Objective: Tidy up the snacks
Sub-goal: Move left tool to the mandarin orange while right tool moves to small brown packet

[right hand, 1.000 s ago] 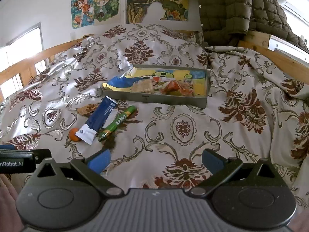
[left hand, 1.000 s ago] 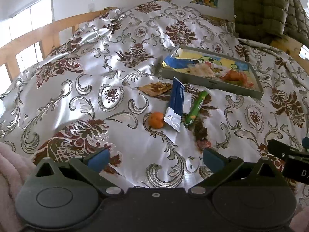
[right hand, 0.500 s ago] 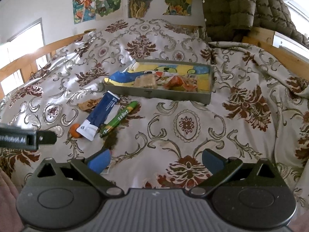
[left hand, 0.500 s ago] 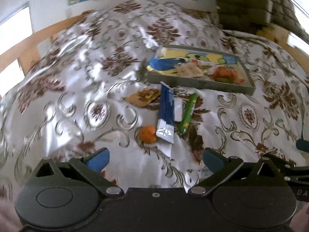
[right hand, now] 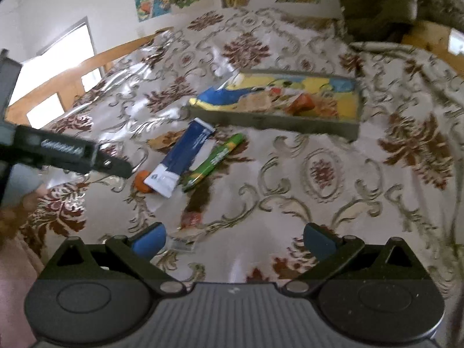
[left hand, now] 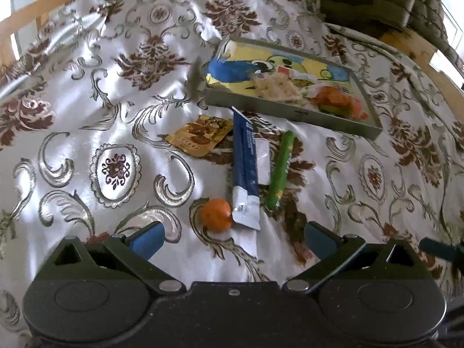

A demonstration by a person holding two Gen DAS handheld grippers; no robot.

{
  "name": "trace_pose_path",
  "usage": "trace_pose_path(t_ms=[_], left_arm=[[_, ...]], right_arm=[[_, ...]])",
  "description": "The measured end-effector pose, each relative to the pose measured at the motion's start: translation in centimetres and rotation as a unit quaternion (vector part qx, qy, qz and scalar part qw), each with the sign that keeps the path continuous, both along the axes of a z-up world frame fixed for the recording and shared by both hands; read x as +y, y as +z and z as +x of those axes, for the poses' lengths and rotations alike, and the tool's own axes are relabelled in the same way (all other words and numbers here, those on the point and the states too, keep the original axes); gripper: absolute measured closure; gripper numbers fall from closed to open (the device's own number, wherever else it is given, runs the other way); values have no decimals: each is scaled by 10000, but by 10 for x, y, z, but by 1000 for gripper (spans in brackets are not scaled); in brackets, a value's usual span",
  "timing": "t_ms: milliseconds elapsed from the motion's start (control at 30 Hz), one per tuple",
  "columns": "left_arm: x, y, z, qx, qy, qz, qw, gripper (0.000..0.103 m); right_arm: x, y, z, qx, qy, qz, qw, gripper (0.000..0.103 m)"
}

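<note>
Orange against the shiny brocade bedspread, a small round snack now sits almost between the fingertips of the left gripper, where a second ago it lay well ahead of them. That gripper has dropped and pushed forward toward the loose pile, its jaws spread wide and holding nothing. The right gripper is likewise wide apart and empty, hanging back over bare cloth.

Touching the orange snack on its right is the long blue-and-white packet, with the green stick packet just beside that and a gold sachet a little farther off toward the grey tray. The tray (its bottom printed with a cartoon) already holds a pale cracker pack and some orange-wrapped pieces.

The approach suggests the orange piece is the next pick, bound for the tray. Since it leans on the blue packet's crimped end, a careless close could pinch both, or roll it away on the slick fabric.
</note>
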State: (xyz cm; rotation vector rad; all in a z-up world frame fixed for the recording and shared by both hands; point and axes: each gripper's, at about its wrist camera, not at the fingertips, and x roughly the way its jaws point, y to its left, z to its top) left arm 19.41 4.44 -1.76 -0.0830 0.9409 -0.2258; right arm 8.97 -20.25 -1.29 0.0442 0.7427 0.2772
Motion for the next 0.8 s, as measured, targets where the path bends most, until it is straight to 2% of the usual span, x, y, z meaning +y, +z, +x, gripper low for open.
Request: trace_pose_path(t_ms=[300,433,500,667,800], left_arm=[[10,-12,24,-13,-71,4,10000,1],[16,-14,31,93,-60,42,9999,1],[18,-13,34,117,-61,181,9997,1],[16,-8,33,-160,-407,590,9973,1],[13,-17,38,-36,-725,821,9940,1]], right_arm=[[24,-21,26,578,911,-184,9940,0],[37,-30,35,527,1116,-560,9908,0],[40,-33,39,430,1082,-621,9913,0],[42,-33,52,350,1069,-298,9932,0],[52,-38,69,365,1058,-428,9928,2]])
